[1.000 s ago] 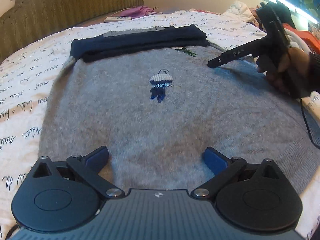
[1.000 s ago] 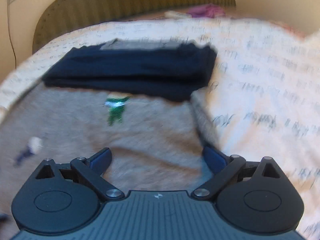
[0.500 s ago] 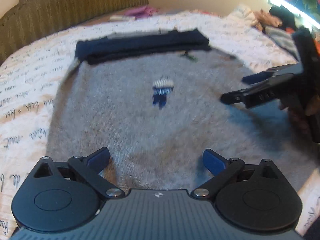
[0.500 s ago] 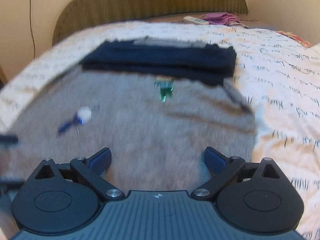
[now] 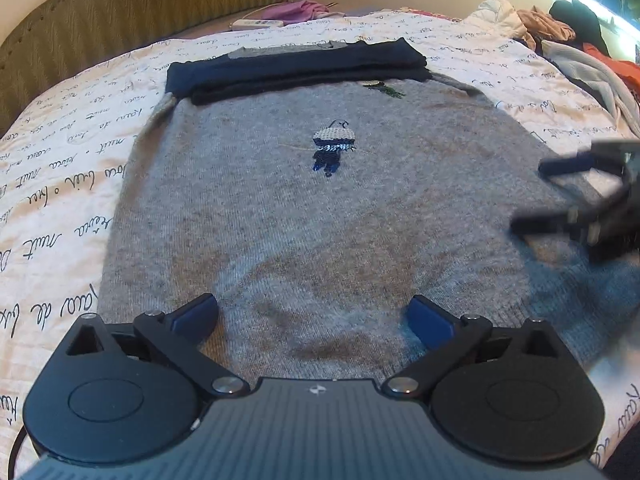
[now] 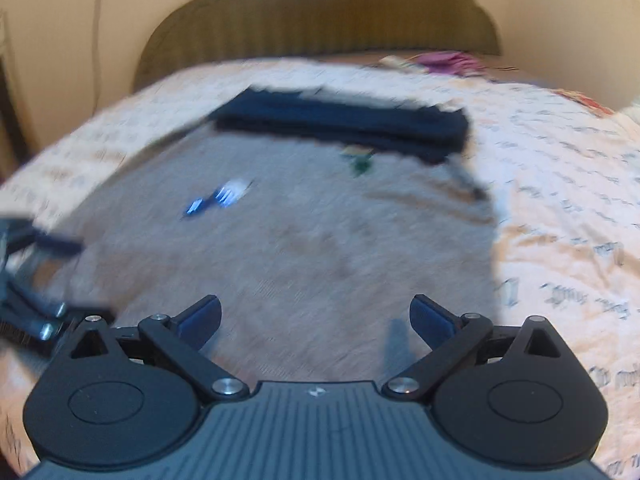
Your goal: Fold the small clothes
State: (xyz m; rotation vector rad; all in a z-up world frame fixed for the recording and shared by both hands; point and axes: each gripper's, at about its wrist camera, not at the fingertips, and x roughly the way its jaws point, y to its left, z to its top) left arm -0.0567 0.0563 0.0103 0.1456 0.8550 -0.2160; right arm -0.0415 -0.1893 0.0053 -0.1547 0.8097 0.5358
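garment: grey sweater [image 5: 304, 216] lies flat on the bed [image 5: 60, 168], mid-bed, small embroidered figure [image 5: 333, 148] facing up; hem at the near edge, collar end toward the headboard [image 5: 140, 12].
stack: folded dark-blue clothes [image 5: 296, 68] rest on the sweater's far end, covering the neckline.
left tongs [image 5: 314, 318]: spread apart, empty, low over the hem, left of centre.
right tongs [image 6: 316, 316]: spread apart, empty, over the hem nearer the sweater's right edge; this view is blurred.
step: likely the approach before the first fold, nothing gripped yet.
next: each pair probably needs to close on a hem corner or side edge, then carry it over; the stack on the collar may pin that end or get in the way.
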